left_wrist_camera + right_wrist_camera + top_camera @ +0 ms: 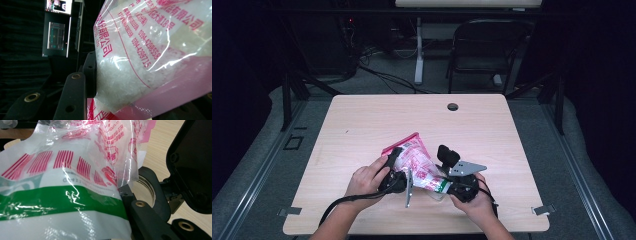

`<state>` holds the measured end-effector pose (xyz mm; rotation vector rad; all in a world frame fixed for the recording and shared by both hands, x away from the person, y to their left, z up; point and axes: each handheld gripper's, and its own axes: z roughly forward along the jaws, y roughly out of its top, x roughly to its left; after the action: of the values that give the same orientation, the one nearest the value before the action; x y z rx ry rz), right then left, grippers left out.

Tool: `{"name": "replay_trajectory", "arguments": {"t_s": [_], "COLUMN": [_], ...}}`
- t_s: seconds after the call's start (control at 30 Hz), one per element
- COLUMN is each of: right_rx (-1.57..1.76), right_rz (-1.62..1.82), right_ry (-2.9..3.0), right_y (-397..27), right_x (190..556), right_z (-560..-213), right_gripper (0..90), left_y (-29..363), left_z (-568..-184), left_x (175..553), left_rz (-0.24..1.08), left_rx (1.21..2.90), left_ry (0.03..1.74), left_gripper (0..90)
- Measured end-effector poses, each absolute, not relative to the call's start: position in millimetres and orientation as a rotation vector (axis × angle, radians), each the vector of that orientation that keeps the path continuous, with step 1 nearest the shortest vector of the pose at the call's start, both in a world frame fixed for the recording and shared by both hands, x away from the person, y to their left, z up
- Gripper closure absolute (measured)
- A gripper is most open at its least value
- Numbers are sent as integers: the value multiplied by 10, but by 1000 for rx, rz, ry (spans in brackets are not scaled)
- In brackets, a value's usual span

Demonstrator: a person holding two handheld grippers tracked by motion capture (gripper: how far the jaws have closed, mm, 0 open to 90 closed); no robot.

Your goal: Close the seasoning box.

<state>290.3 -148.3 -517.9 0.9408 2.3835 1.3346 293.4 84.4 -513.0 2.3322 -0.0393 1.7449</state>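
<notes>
A clear plastic bag (417, 159) with red print and white grains inside is held over the table's near middle. My left gripper (403, 162) is shut on its upper part; one black finger (73, 97) presses the bag (130, 50) in the left gripper view, and the bag hides the other. My right gripper (439, 175) is shut on the bag's lower end, where a green band (62, 195) runs; one finger (147, 220) lies against it. A clear round rim (148, 188) shows just behind that finger.
The light wooden table (362, 125) has a cable hole (452, 106) near its far edge. A black folding chair (484, 45) and a desk leg (418, 50) stand beyond it. Screens (56, 38) glow in the dark room.
</notes>
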Motion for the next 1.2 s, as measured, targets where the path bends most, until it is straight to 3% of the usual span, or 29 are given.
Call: {"name": "replay_trajectory", "arguments": {"t_s": [0.87, 1.2], "right_rx": [927, 927], "right_rz": [1327, 1338], "right_ry": [2363, 2348], "right_y": [-1485, -1505], "right_x": [2870, 2858], "right_z": [-5170, -5147], "right_gripper": [882, 825], "left_y": [838, 839], "left_z": [-5110, -5114], "left_x": [2941, 2952], "left_rz": [1754, 1753], "left_rx": [2351, 2365], "left_ry": [-90, -102], "left_gripper": [648, 652]}}
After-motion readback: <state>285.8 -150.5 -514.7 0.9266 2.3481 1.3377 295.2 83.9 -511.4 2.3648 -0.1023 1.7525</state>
